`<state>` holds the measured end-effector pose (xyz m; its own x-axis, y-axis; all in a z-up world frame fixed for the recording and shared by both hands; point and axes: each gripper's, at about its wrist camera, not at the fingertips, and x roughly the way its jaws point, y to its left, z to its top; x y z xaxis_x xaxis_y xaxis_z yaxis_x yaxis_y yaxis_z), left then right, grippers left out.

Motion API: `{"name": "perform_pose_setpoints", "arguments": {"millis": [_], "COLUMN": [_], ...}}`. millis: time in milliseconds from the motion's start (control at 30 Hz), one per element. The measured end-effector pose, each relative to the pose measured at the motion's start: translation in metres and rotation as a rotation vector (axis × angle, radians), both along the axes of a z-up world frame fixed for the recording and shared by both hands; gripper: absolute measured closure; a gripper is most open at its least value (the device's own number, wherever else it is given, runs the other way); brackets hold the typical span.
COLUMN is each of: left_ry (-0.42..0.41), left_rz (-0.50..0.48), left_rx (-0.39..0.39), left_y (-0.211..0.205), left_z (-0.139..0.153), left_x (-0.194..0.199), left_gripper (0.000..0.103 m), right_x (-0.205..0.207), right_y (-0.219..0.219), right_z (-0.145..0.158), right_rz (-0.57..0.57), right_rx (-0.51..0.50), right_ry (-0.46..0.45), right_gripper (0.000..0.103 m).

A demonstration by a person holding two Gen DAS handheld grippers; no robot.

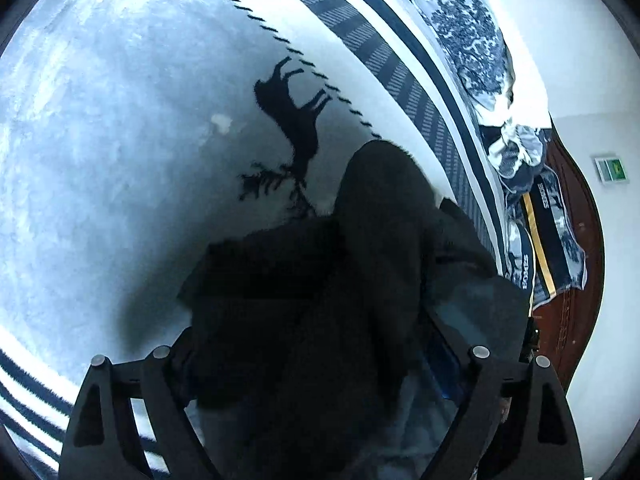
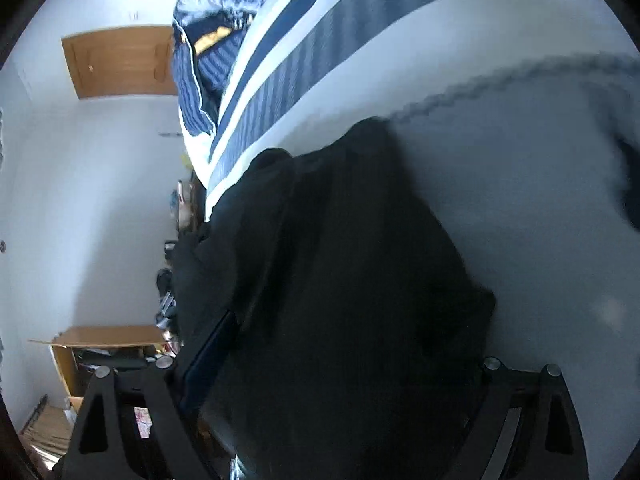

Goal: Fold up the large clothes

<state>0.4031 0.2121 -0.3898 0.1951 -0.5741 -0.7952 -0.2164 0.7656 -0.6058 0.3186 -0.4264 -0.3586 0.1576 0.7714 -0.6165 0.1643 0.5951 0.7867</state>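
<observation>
A large black garment (image 1: 320,288) lies bunched on a pale blue fleece blanket (image 1: 100,140) with a dark moose print (image 1: 296,120). It drapes over and between the arms of my left gripper (image 1: 320,360), hiding the fingertips. In the right wrist view the same black garment (image 2: 340,280) fills the middle and covers my right gripper (image 2: 328,368); only its black side arms show at the bottom. Whether either gripper pinches the cloth is hidden.
The blanket has white and navy striped borders (image 1: 400,72). Blue patterned pillows (image 1: 480,40) lie along the bed's far side by a dark wooden headboard (image 1: 576,240). A wooden door (image 2: 120,62), white walls and a cluttered wooden desk (image 2: 100,344) show beyond the bed edge.
</observation>
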Motion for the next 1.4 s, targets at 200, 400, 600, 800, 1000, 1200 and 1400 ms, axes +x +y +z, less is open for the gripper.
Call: {"name": "perform_pose_setpoints", "arguments": {"millis": [200,400,600,800,1000,1200,1400], "left_ry": [-0.064,-0.266,-0.403,-0.397,-0.431,-0.182,-0.259], "left_rz": [-0.007,0.071,0.067,0.095,0.094,0.122,0.248], "left_rx": [-0.011,0.027,0.025,0.023,0.032,0.228,0.223], "left_y": [-0.011,-0.016,-0.016,-0.019,-0.027,-0.028,0.024], "left_z": [0.019,0.098,0.173,0.183,0.197,0.104,0.114], "left_x": [-0.009,-0.049,-0.042,0.004,0.037,0.102,0.047], "left_gripper": [0.084,0.097,0.098,0.098,0.097,0.073,0.024], "right_x": [0.0,-0.035,-0.034,0.009,0.043,0.116,0.092], "right_y": [0.004,0.023,0.023,0.013,0.007,-0.004,-0.051], "right_z": [0.015,0.087,0.154,0.157,0.189,0.099,0.075], "right_rz": [-0.048,-0.107,-0.127,-0.156,-0.165,-0.228,-0.314], "right_rx": [-0.097,-0.188,-0.192,-0.163,-0.15,-0.29,-0.255], "right_ry": [-0.015,-0.156,-0.284,-0.289,-0.343,-0.135,-0.092], "right_gripper": [0.07,0.092,0.094,0.094,0.095,0.072,0.027]}}
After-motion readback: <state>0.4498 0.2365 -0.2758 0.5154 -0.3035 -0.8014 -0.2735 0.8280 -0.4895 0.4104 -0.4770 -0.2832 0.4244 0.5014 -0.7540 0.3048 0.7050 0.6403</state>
